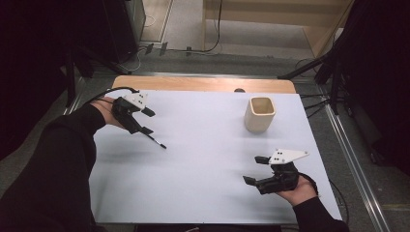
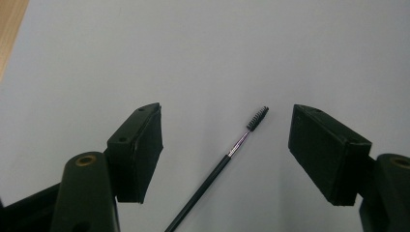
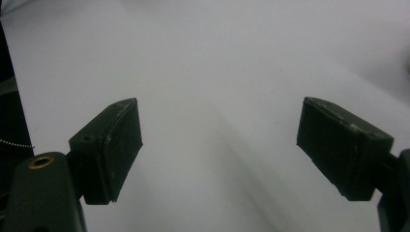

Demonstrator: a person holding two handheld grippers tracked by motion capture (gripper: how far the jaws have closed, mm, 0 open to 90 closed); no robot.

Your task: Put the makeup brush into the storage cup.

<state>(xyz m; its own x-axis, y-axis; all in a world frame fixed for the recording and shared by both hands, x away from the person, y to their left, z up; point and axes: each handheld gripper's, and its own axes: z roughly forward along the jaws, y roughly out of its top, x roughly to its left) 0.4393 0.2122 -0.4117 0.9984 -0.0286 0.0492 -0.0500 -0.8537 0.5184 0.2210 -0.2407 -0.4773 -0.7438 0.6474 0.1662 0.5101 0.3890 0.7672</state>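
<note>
Here, jaws wide apart, brush (image 2: 220,166) between, untouched

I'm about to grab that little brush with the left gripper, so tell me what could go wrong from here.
The thin brush lies flat on the white table cover, between the open jaws of the left gripper. It is so slim that the jaws may close above it, or it may roll or tilt out. The cup stands upright, far across the table, so a loosely pinched brush could slip on the way. The right gripper is open, away from both.
</note>
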